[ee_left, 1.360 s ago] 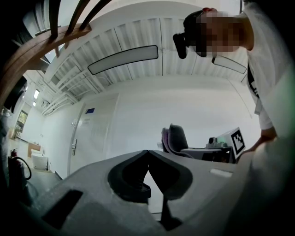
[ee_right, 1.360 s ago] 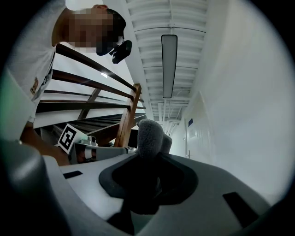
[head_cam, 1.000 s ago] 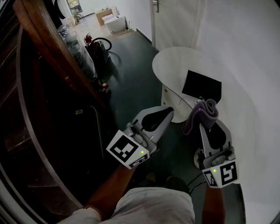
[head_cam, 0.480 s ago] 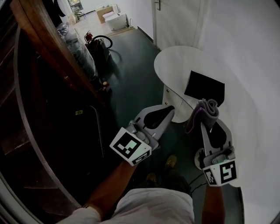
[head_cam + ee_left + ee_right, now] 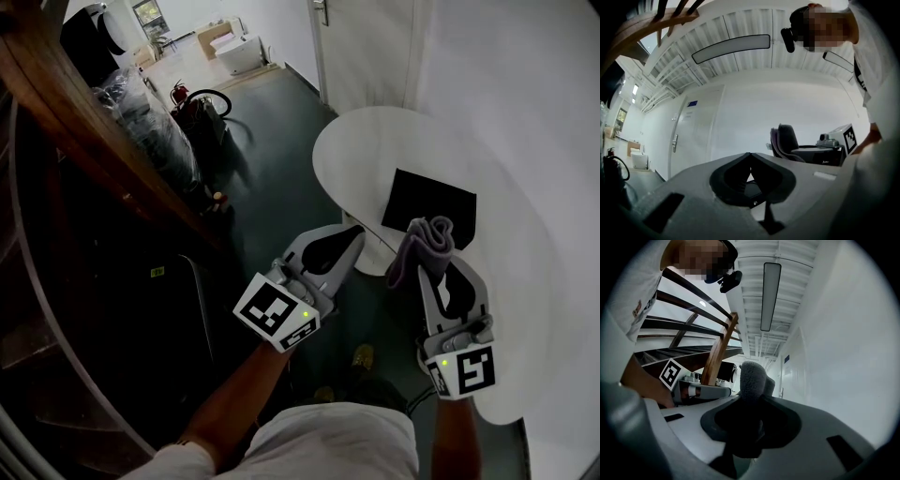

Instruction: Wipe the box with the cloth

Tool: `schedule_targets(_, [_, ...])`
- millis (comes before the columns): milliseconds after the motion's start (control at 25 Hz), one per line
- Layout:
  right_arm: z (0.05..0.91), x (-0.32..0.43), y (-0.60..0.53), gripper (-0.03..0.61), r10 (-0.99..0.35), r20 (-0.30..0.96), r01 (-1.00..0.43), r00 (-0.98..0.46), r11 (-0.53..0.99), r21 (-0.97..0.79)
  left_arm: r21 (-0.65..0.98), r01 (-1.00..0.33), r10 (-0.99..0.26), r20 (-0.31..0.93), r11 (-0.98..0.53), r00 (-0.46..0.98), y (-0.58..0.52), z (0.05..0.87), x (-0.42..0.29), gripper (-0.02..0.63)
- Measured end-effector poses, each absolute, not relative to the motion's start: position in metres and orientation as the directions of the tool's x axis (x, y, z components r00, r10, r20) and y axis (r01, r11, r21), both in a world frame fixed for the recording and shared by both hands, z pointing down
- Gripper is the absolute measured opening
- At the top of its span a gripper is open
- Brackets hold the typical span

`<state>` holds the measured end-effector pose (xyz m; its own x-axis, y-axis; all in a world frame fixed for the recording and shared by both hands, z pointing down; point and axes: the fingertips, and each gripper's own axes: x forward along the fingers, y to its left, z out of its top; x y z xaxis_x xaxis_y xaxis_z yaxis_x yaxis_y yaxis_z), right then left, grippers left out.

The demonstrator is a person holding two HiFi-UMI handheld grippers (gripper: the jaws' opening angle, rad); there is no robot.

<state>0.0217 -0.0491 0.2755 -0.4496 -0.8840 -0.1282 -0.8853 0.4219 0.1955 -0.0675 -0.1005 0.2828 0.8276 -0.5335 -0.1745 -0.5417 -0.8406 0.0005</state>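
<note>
Dark green flooring fills the room below me, with a white rounded tabletop (image 5: 356,159) standing against the pale wall on the right side.

1. Right gripper (image 5: 439,274): the jaws are clamped on a grey-purple folded fleece cloth (image 5: 419,246). In the right gripper view the cloth (image 5: 751,378) stands up between the jaws as a thick roll and hides what lies beyond it.

2. Left gripper (image 5: 349,239): the jaws are together with nothing between them, as the left gripper view confirms (image 5: 749,161). It hangs over the floor just off the table's near edge.

3. Target: a flat black rectangular box (image 5: 429,206) lies on the tabletop directly ahead of the right gripper. In the head view the cloth's far fold overlaps the box's near edge. I cannot tell from these views whether cloth and box touch. The box's long axis runs roughly left to right, across the right gripper's line of reach. The right gripper is the nearer of the two; the left lies to the box's near left.

4. Judgement: wiping has not begun. The next move calls for lowering the cloth onto the lid and stroking along the long axis.

5. Obstructions: none on the table near the box. A brown wooden stair rail (image 5: 84,122) and a red fire extinguisher (image 5: 180,92) stand well apart on the left.
</note>
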Motion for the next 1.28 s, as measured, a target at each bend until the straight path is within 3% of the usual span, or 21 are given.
schedule_targets(680, [0.323, 0.083, -0.148, 0.103, -0.914, -0.024, -0.887, -0.404, 0.386, 0.253, -0.034, -0.562, -0.56, -0.056, -0.826, 0.827, -0.216, 0.322, 0.009, 0.015])
schedule_targets(1280, [0.381, 0.092, -0.184, 0.103, -0.963, 0.118, -0.942, -0.242, 0.263, 0.208, 0.115, -0.589, -0.546, 0.271, -0.8, 0.793, -0.291, 0.4, 0.034, 0.018])
